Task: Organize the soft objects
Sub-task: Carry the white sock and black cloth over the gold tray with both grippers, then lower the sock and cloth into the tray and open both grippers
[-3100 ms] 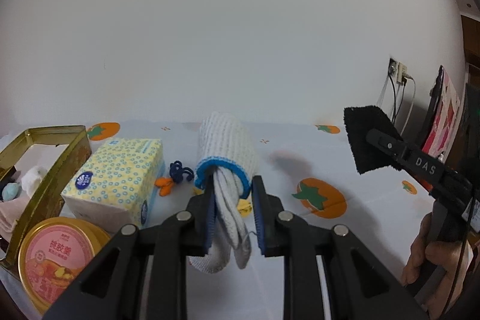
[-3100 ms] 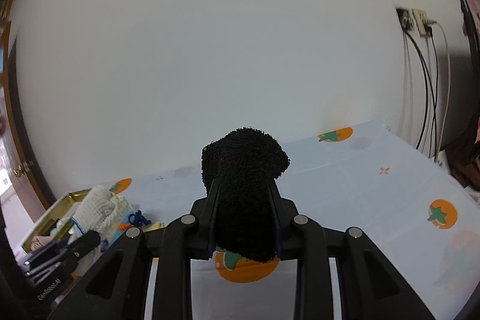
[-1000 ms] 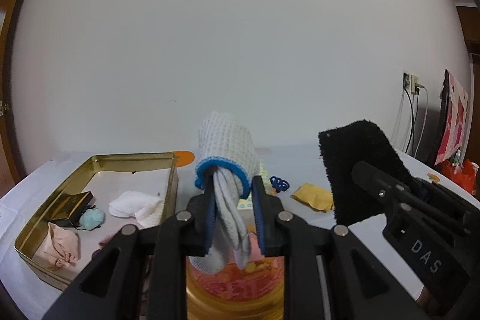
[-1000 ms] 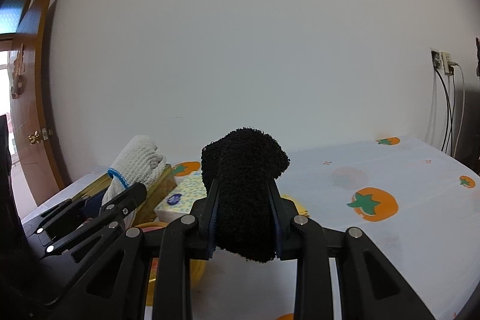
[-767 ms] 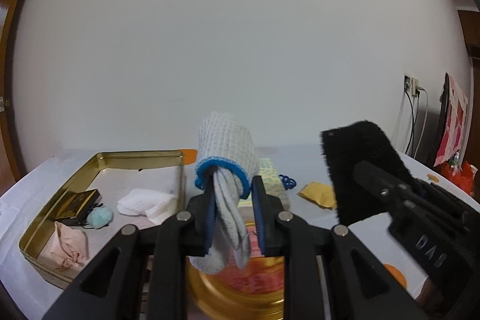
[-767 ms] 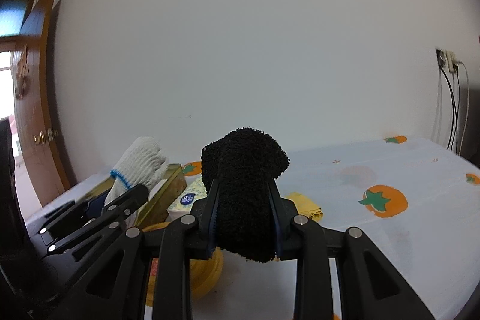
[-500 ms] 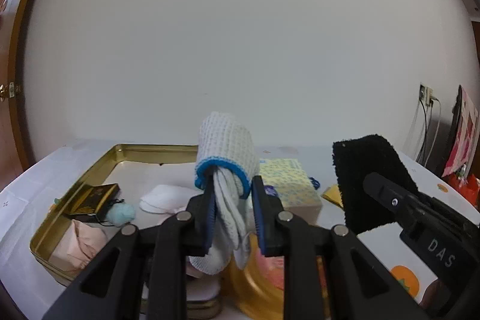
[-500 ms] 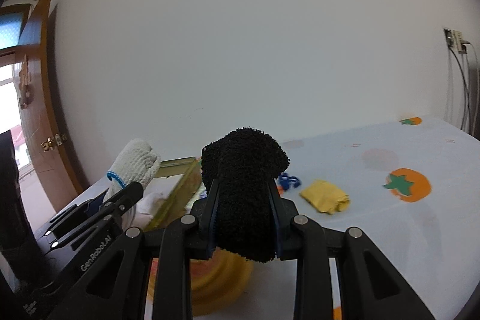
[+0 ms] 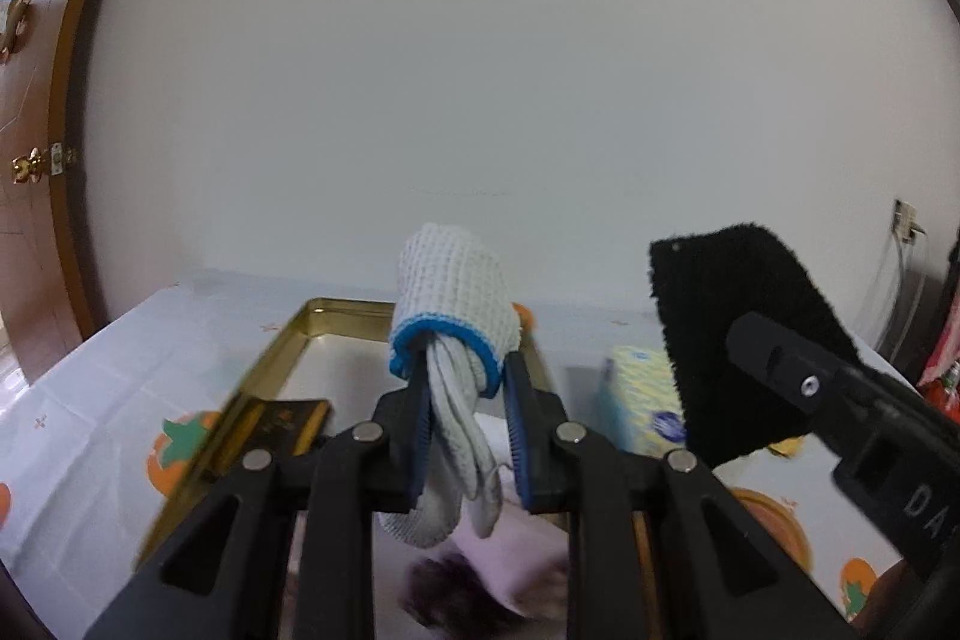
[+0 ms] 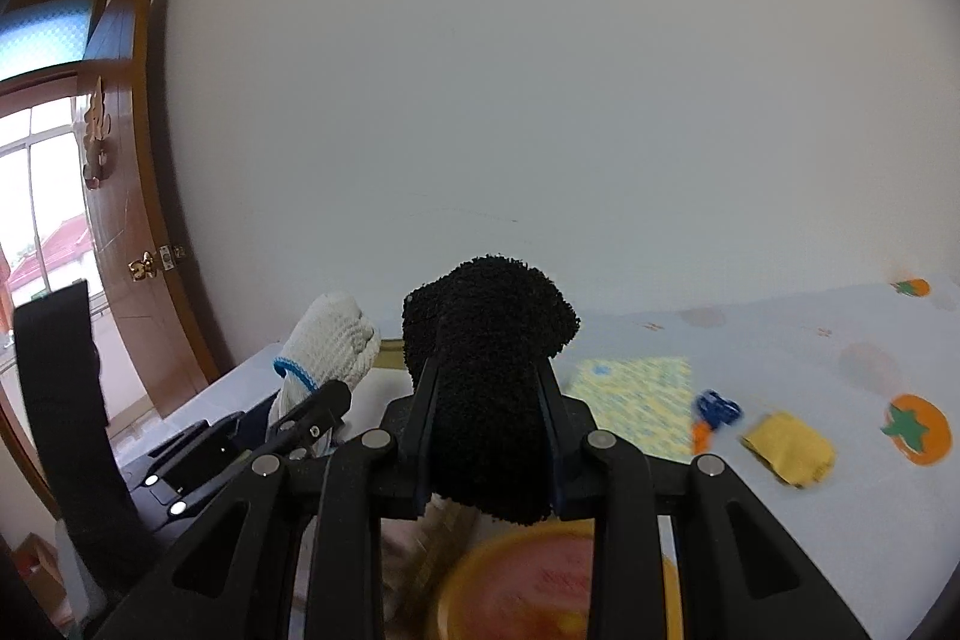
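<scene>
Both grippers carry loads above the bench: left gripper point(image 9: 468, 436) fingers clamp a white knit glove point(image 9: 453, 307) over the gold tin point(image 9: 282, 346); right gripper point(image 10: 486, 436) fingers clamp a black fuzzy sock point(image 10: 486, 340).

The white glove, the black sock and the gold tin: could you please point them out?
white glove point(image 9: 453, 301), left wrist view, knit cuff.
black sock point(image 10: 487, 334), right wrist view, fuzzy top.
gold tin point(image 9: 351, 319), left wrist view, far rim.
</scene>
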Demonstrator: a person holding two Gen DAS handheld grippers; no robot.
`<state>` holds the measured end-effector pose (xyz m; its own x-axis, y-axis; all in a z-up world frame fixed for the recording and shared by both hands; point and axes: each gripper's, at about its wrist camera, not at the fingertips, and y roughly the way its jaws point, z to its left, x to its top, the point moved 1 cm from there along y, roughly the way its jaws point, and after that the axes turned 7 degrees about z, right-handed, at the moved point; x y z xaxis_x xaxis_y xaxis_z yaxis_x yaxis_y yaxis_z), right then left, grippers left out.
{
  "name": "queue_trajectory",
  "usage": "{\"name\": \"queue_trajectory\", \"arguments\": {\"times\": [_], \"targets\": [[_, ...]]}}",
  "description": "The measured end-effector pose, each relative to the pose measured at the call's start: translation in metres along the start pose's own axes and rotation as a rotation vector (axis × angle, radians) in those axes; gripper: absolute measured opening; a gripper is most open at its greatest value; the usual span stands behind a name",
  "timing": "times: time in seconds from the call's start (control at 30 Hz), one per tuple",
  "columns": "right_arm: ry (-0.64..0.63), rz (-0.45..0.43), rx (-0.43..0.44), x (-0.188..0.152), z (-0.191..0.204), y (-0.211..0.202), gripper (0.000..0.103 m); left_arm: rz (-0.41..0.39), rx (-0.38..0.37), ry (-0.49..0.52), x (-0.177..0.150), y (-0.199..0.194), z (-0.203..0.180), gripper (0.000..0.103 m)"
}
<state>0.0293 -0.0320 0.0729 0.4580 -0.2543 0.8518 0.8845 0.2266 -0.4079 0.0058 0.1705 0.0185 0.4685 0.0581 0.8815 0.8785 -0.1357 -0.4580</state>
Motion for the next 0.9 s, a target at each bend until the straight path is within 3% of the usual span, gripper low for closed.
{"name": "queue_trajectory", "arguments": {"times": [0.23,0.37,0.5,0.6,0.63,0.67,0.7,0.73,0.77,0.8,0.9], "targets": [[0.047,0.078,0.038,0.024,0.016,0.042,0.030,0.110,0.050,-0.083,0.022,0.030,0.033,0.020],[0.072,0.155,0.054,0.031,0.020,0.072,0.030,0.205,0.047,-0.149,0.022,0.048,0.050,0.020],[0.072,0.231,0.073,0.029,0.028,0.103,0.031,0.242,0.073,-0.161,0.021,0.058,0.054,0.020],[0.056,0.250,0.095,0.029,0.033,0.114,0.037,0.265,0.079,-0.155,0.020,0.063,0.051,0.022],[0.054,0.256,0.101,0.027,0.035,0.114,0.050,0.266,0.092,-0.154,0.021,0.063,0.051,0.024],[0.052,0.264,0.110,0.026,0.036,0.115,0.064,0.258,0.105,-0.154,0.022,0.063,0.051,0.028],[0.054,0.263,0.110,0.025,0.036,0.115,0.070,0.252,0.118,-0.152,0.023,0.065,0.051,0.043],[0.058,0.253,0.113,0.024,0.037,0.112,0.073,0.247,0.126,-0.152,0.025,0.064,0.050,0.055],[0.062,0.231,0.130,0.024,0.037,0.106,0.073,0.233,0.132,-0.152,0.025,0.060,0.050,0.079],[0.061,0.208,0.145,0.024,0.037,0.100,0.073,0.204,0.141,-0.149,0.026,0.055,0.048,0.092],[0.044,0.131,0.124,0.022,0.038,0.080,0.073,0.136,0.169,-0.140,0.025,0.042,0.047,0.097]]}}
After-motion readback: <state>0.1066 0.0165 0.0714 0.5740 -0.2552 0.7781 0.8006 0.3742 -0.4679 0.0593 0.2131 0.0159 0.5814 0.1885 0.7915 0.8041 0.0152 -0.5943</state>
